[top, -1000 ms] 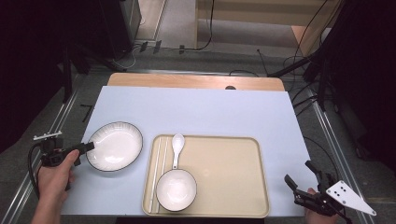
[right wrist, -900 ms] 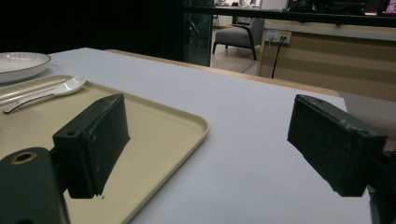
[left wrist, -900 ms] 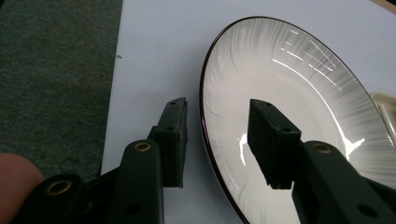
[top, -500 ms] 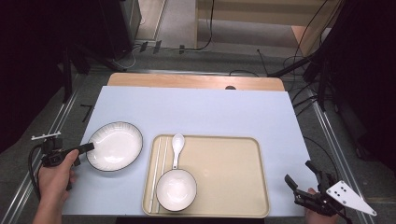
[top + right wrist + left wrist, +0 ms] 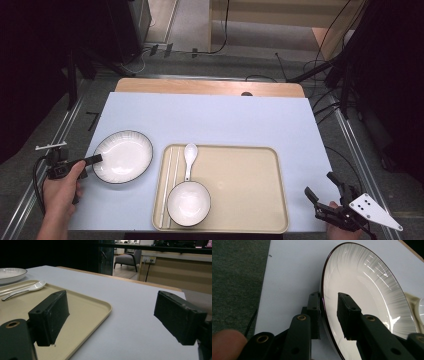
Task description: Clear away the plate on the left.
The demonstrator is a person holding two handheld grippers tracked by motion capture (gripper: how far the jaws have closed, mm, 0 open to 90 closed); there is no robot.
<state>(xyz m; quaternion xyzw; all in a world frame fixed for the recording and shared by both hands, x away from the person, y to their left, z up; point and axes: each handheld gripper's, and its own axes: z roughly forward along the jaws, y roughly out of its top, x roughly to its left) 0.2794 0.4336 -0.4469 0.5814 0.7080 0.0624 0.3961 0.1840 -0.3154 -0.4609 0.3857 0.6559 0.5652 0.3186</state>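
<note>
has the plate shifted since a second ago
No. The plate sits at the same spot left of the tray. The left gripper has just been closing its jaws over the rim.

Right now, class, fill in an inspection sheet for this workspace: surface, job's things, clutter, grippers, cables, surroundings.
Surface: pale blue table top, wooden strip at its far edge.
Job's things: white plate left of the tray.
Clutter: beige tray holding bowl, spoon, chopsticks.
Grippers: left gripper jaws just closing, straddling the plate's rim, inner pad apart from it; right gripper open, nothing between jaws.
Cables: black leads on the floor.
Surroundings: dark room, grey floor.
</note>
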